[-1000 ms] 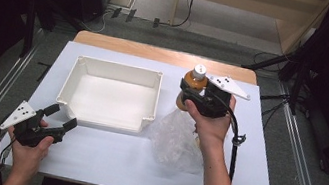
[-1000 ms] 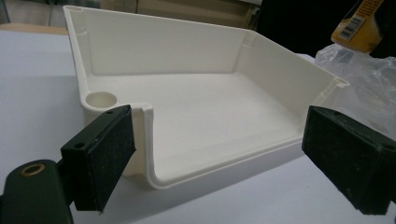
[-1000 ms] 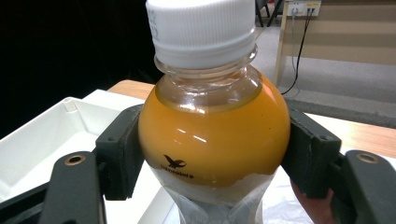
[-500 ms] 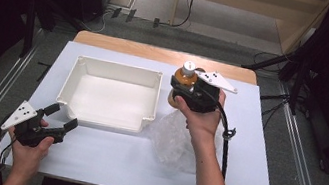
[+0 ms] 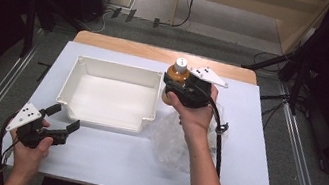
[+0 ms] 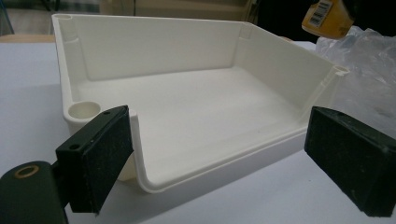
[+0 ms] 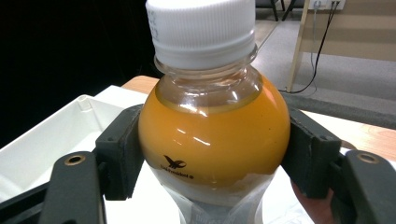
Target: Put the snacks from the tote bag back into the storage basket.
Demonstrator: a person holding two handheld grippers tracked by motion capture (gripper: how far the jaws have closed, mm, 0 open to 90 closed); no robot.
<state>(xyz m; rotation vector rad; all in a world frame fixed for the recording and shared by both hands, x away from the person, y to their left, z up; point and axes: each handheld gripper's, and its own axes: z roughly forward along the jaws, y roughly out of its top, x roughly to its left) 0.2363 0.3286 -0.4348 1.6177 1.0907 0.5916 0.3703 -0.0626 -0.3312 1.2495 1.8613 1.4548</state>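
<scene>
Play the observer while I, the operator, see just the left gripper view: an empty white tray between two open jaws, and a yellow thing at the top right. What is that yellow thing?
Observer: It is a bottle of orange drink with a white cap, clamped in the right gripper.
Operator: Is it standing on the table?
Observer: No. In the high view it is held in the air at the right rim of the tray.
Operator: And the crinkly stuff beside the tray?
Observer: A clear plastic bag lying on the white table, under the person's right forearm.
</scene>
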